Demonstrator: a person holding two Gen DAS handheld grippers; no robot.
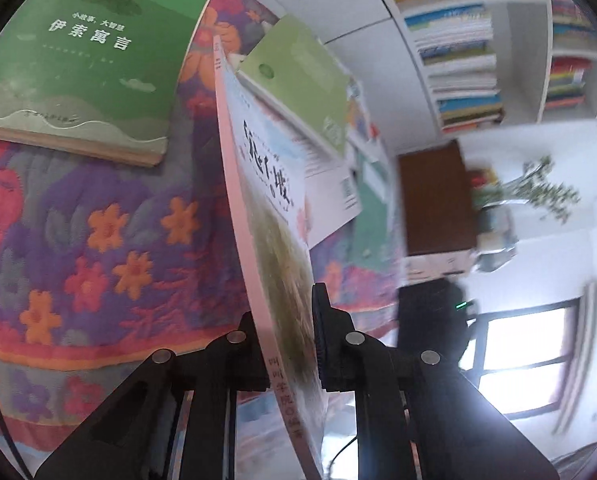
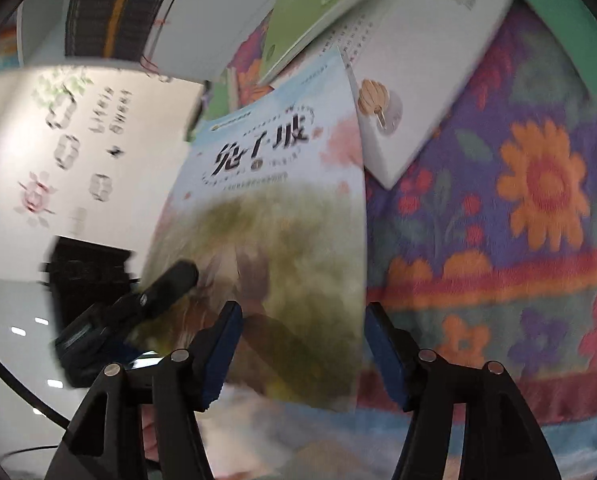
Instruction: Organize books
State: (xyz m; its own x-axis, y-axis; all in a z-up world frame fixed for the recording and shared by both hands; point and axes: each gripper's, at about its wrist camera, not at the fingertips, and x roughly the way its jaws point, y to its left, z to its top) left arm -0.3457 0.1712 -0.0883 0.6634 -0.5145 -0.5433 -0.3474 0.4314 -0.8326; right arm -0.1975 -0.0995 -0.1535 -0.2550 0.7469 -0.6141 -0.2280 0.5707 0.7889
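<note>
Your left gripper points forward and down over the bed, and its black jaws are clamped on the lower part of a thin picture book, one pad on the pink back cover and the other on the painted front. The book stands on edge, lifted clear of the floral quilt, with its long axis running away from the left camera toward the pile of books ahead; its pink spine edge faces the camera and its front cover faces right. From the right wrist view that same cover shows almost face-on, with a pale blue top, large black title characters and a blurred green-brown lower half, its title end pointing away from you. Your right gripper is angled down toward the lower edge of the book with its blue-padded jaws standing apart; the cover's bottom edge lies in the gap between them, and neither pad presses on it. The left gripper's black finger shows across the book's lower left corner in this view. On the quilt to the left lies a green storybook, flat and face up. Ahead, a light green book rests on other overlapping books, and a white book lies just beside it. A white bookshelf full of books stands beyond.
</note>
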